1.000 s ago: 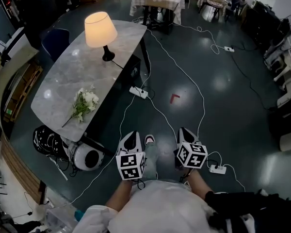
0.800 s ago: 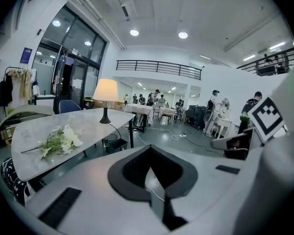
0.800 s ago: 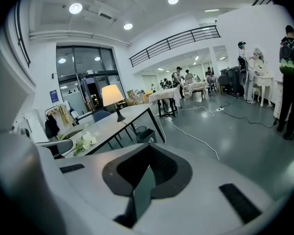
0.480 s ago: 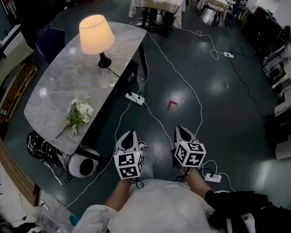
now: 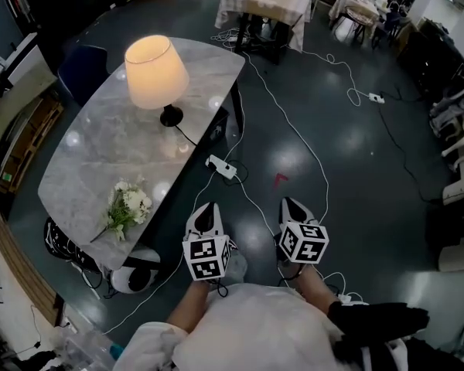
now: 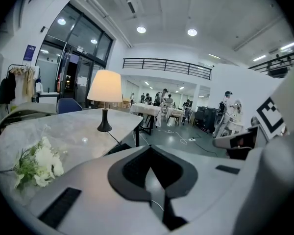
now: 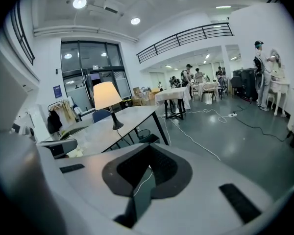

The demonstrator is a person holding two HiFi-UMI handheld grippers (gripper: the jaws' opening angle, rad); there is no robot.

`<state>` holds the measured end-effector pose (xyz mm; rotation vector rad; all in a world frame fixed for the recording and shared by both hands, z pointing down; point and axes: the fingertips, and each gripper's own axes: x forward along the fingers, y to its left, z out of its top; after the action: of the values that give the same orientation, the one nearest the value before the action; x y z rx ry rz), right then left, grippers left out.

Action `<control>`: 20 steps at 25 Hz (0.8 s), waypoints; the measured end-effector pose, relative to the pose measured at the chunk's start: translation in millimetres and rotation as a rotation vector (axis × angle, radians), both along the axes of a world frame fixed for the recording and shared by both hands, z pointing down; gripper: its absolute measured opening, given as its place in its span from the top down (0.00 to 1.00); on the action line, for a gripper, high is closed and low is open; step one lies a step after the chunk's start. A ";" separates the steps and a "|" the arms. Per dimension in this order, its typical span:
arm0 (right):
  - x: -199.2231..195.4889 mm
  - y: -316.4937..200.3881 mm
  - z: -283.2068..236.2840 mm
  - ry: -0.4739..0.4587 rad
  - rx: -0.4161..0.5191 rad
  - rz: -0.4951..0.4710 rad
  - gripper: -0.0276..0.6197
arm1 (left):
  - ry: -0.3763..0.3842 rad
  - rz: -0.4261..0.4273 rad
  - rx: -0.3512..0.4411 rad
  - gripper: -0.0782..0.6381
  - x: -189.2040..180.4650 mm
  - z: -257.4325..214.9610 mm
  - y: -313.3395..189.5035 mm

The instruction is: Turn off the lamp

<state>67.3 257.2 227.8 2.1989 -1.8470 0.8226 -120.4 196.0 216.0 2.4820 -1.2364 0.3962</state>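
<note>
The lamp [image 5: 158,79] is seen lit and upright at the far end of the marble desk [image 5: 93,153], well apart from both grippers. It is judged light and top-heavy on its small dark base, with a thin shade that is easily dented, so it is best steadied at the stem or base. No switch can be made out. Its cord [image 5: 189,139] is led off the desk edge toward a power strip [image 5: 222,166] on the floor. The left gripper [image 5: 206,216] and right gripper [image 5: 293,211] are held over the floor, jaws closed together on nothing.
</note>
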 end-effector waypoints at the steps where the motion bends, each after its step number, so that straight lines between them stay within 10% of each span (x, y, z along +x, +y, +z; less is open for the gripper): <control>1: 1.7 -12.0 -1.1 0.002 0.000 -0.009 0.96 | 0.003 -0.004 0.002 0.89 2.9 -1.6 -11.0; 20: 11.7 -143.7 1.1 0.050 -0.048 -0.122 0.96 | 0.027 -0.100 -0.012 0.89 14.7 12.3 -139.0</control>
<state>79.0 113.5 228.8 2.0362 -1.8956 0.7733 -105.7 57.1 228.3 2.3951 -1.3370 0.3417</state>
